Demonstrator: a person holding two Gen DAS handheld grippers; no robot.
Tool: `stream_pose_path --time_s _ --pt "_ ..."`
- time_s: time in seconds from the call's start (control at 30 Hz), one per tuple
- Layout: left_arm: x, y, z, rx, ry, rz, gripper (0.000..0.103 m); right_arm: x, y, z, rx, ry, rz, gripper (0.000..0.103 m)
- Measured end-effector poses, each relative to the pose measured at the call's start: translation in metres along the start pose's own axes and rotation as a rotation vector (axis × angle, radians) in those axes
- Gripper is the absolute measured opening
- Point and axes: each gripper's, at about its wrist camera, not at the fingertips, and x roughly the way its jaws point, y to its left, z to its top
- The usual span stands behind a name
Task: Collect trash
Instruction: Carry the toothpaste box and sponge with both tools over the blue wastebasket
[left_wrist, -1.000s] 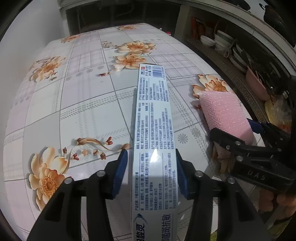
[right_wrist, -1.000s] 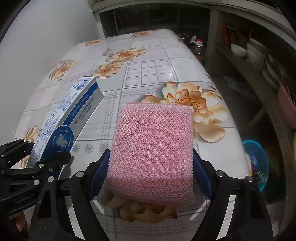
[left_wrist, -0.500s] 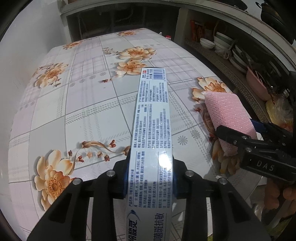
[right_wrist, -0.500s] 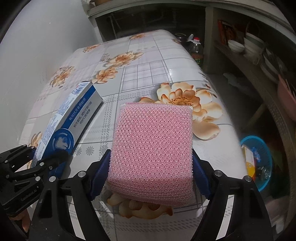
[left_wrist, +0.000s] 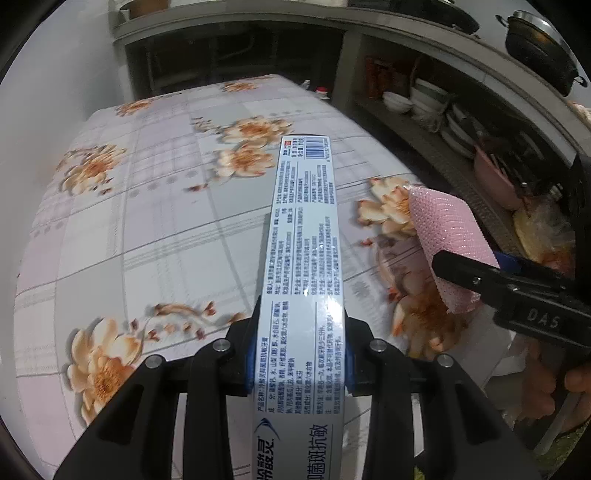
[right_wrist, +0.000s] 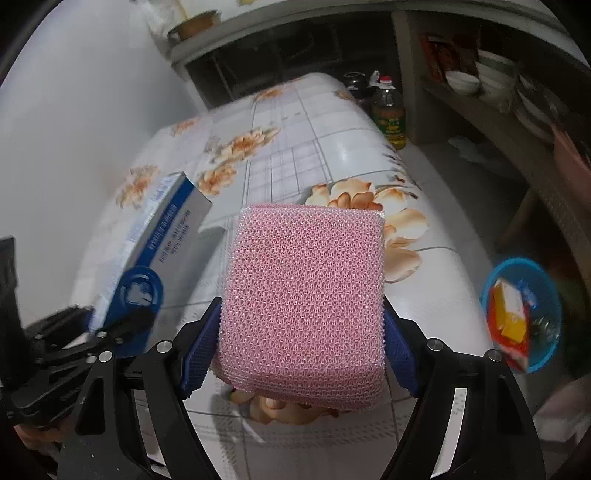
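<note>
Carrying both pieces of trash off the floral tablecloth: the left gripper is clamped on a long glossy toothpaste box, the right gripper on a soft pink mesh scouring sponge, both held above the table. Next, I judge, each must swing right to the blue basket on the floor, already holding wrappers, and let go

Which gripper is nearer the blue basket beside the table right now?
Right. The right gripper, shut on the pink sponge, is over the table edge nearest the blue basket. The left gripper, holding the toothpaste box, sits farther away.
</note>
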Motion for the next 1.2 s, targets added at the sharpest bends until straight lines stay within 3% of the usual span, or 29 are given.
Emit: stream_pose_path --time_s 0.23,0.57,0.83,1.2 --pt "0.005 -0.035 0.026 0.060 0.006 -0.120 0.033 -0.036 -0.050 -0.005 0.163 -0.098 0.044 0.075" --pt "0.019 -0.141 0.062 0.198 0.013 -0.308 0.032 -0.094 -0.167 -0.044 0.431 -0.199 -0.096 0.075" --pt "0.041 -0.222 0.063 0.283 0.054 -0.410 0.032 -0.114 -0.226 -0.083 0.569 -0.153 -0.194 0.075" --pt "0.075 -0.273 0.052 0.323 0.142 -0.442 0.032 -0.118 -0.248 -0.098 0.641 -0.118 -0.214 0.075"
